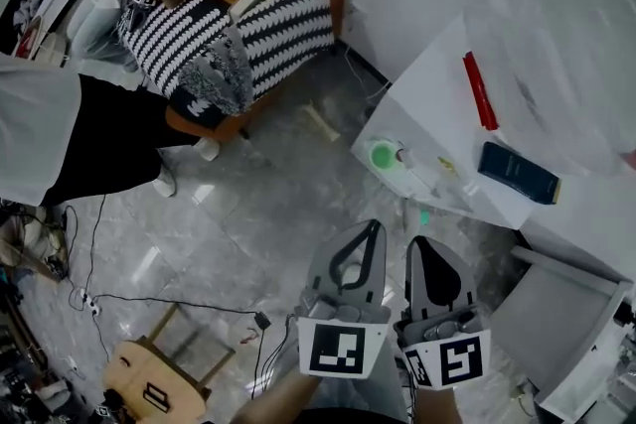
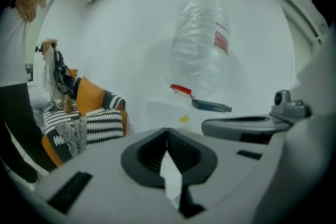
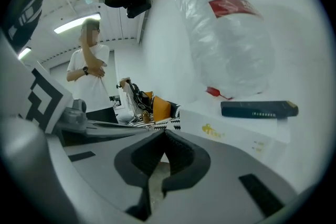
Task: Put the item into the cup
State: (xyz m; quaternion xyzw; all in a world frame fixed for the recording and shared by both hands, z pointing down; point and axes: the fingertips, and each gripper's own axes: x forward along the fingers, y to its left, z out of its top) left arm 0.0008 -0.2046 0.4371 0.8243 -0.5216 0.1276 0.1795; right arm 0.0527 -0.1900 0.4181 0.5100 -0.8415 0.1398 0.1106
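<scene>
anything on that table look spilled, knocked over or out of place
Nothing looks spilled or broken. The cup stands upright, though right at the corner of the table; the red item and dark box lie flat.

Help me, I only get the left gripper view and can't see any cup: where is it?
Observer: The head view shows a green-topped cup at the white table's corner nearest the tools.
Operator: Is the right tool carrying anything?
Observer: No, the right tool has its jaws together, with nothing between them.
Operator: How close are we?
Observer: Both tools, the left tool included, hang over the grey floor, short of the table.
</scene>
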